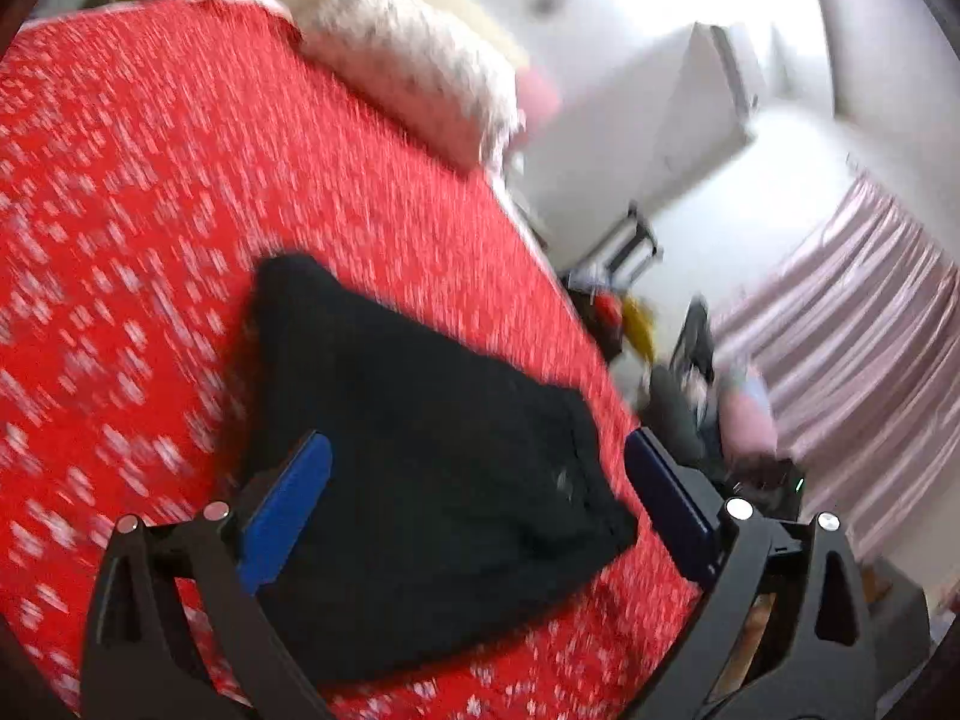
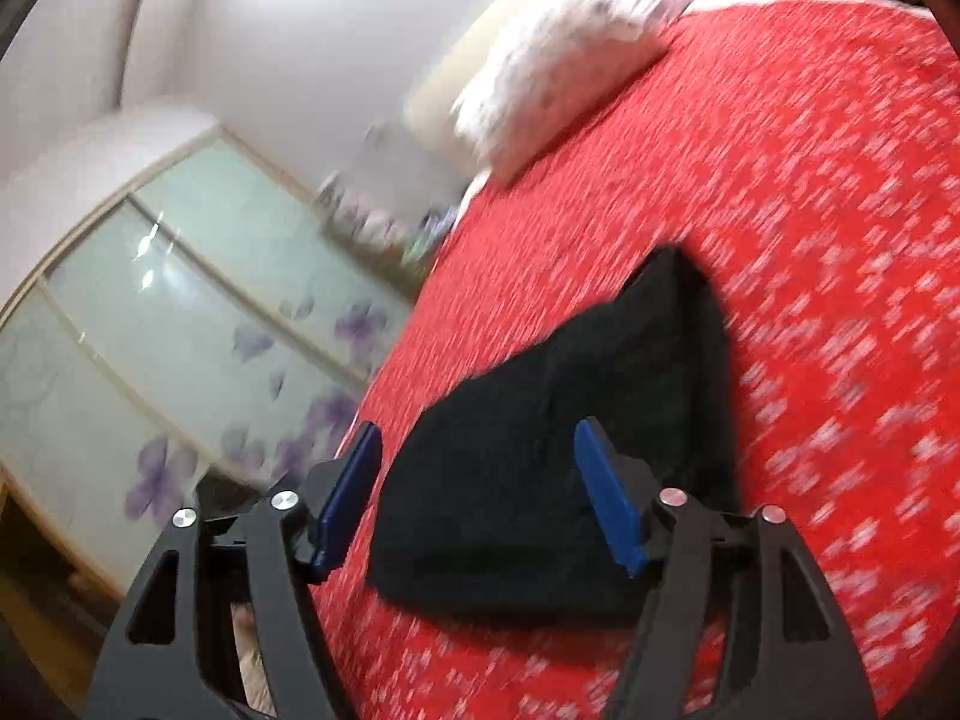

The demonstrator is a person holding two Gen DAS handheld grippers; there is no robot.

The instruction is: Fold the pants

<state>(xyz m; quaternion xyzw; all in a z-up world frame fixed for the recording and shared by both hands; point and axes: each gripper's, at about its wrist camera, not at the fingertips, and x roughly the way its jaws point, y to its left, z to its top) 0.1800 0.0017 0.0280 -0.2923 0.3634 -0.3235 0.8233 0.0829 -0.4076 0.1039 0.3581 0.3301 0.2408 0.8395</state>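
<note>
A red patterned bedspread fills both views; black pants, folded, lie lower centre between the spread, empty jaws of left gripper and right gripper; a careless fingertip could be snagged, undoing the fold

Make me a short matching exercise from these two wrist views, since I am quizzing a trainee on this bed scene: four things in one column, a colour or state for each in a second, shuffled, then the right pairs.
Column one:
1. pants
2. bedspread
3. pillow
4. left gripper

Column two:
A. red with small white marks
B. jaws wide apart, nothing pinched
C. black, lying in a compact folded pile
D. pale, at the far end of the bed

Pairs: 1-C, 2-A, 3-D, 4-B
</note>
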